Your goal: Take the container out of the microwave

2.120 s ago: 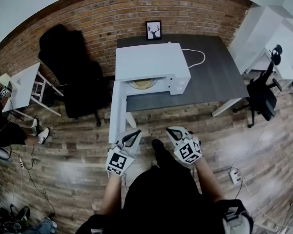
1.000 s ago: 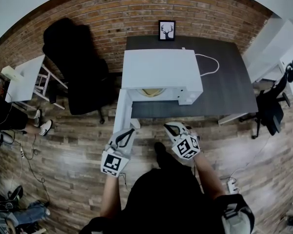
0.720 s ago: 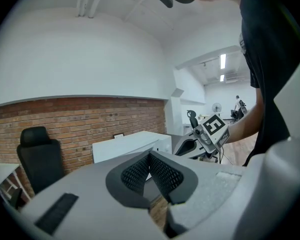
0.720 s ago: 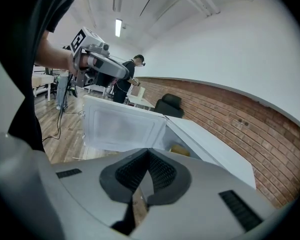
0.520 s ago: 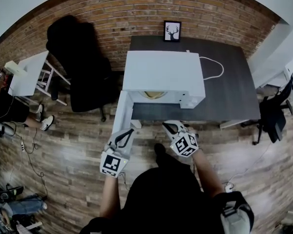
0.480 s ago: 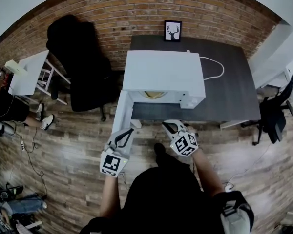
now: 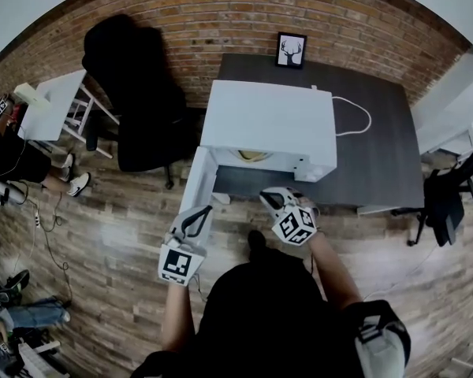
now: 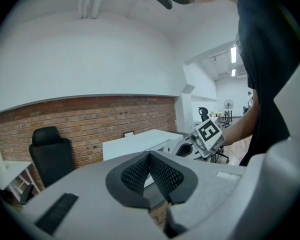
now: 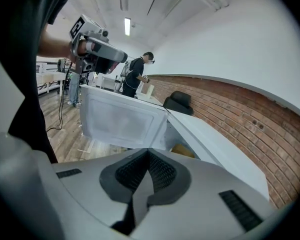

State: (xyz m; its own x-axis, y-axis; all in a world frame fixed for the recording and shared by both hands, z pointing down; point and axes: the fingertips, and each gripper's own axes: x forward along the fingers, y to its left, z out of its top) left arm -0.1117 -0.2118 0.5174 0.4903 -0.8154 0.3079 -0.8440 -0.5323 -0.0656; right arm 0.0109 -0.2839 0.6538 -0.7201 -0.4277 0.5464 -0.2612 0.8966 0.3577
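One microwave door (image 9: 121, 119), inner face in right gripper view

Microwave (image 7: 268, 120): smooth white casing, matt finish. Table (image 7: 382, 160): dark matt top. Floor (image 7: 102, 246): wood planks, slight sheen. Wall (image 7: 221, 10): rough red brick.

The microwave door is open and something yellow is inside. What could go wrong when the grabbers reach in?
The right gripper has its jaws shut; unless they open, it may just shove the container deeper. The open door sticks out right beside the left gripper, so it could get bumped. In the head view the top of the microwave hides most of the container, so aiming may be hard.
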